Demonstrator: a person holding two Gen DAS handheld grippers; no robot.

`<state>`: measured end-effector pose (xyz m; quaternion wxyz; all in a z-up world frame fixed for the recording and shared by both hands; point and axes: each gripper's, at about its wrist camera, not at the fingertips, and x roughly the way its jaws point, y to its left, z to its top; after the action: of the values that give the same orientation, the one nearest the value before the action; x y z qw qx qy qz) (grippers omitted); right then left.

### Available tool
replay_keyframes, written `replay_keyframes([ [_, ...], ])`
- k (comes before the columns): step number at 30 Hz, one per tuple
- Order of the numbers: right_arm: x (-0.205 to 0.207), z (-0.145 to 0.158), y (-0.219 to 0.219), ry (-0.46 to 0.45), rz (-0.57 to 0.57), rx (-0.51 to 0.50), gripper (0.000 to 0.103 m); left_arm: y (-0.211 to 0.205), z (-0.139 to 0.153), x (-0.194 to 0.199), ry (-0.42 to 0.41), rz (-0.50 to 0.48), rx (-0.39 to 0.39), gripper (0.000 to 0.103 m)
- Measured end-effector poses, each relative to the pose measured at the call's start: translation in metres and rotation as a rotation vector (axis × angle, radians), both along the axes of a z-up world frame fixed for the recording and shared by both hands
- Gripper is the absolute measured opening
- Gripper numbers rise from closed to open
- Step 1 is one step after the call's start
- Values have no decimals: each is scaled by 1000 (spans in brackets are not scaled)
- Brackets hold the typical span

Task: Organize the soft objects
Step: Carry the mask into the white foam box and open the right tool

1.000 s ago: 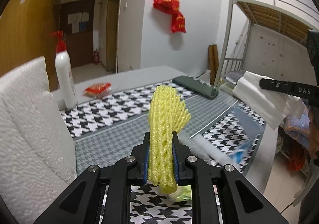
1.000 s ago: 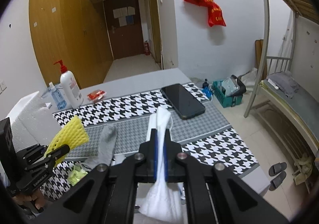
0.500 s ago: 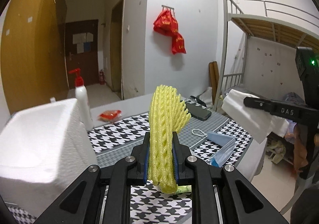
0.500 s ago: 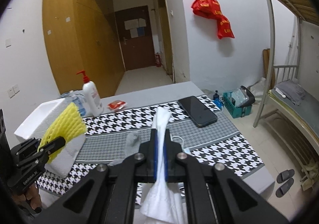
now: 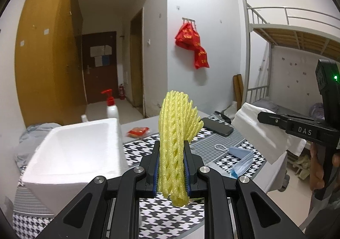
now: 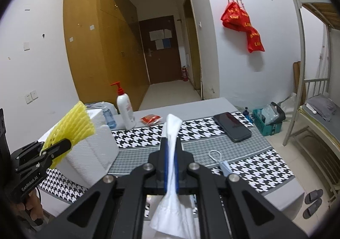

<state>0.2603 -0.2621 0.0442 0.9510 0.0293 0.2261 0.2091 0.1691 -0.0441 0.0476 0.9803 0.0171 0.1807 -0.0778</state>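
In the left wrist view, the left tongs (image 5: 171, 164) fill the bottom centre of the frame, clamped tight on a yellow foam net sleeve (image 5: 176, 132) that stands upright between the blue pads and fans out above them. Behind it, at the left of the frame, a white foam box (image 5: 70, 154) sits open-topped on the table (image 5: 238, 139), which carries a black-and-white houndstooth cloth. A pump bottle (image 5: 111, 107) with a red top stands just behind the box, and a small red packet (image 5: 138, 132) lies near it. Right of centre lie a dark phone (image 5: 216, 128) and a blue face mask (image 5: 240, 159) with its white loop. At the right edge the right tongs (image 5: 260, 116) come in from the side, holding a white tissue (image 5: 261, 135) that hangs down from them, and a hand (image 5: 318, 168) grips the handle.

In the right wrist view, the right tongs (image 6: 170, 149) are at bottom centre, closed fully on the white tissue (image 6: 172, 175), which is pinched thin between the pads, sticks up above them and spreads out below. At the left of that frame the left tongs (image 6: 59, 147) hold the yellow foam net sleeve (image 6: 70, 126) just in front of the white foam box (image 6: 91, 154). The phone (image 6: 232, 126) lies at right of centre on the cloth, the face mask (image 6: 225, 167) nearer the lower right.
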Motion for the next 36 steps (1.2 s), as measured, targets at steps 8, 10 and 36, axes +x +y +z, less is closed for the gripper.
replay_keyframes([
  [8,-14,8,22,-29,45,11,7,21,9,-20,-33,48,16,19],
  [10,-18,9,28,-38,53,11,7,26,11,-25,-39,58,21,19],
  [36,-31,24,116,-91,240,14,7,107,21,-67,-76,276,-12,19],
])
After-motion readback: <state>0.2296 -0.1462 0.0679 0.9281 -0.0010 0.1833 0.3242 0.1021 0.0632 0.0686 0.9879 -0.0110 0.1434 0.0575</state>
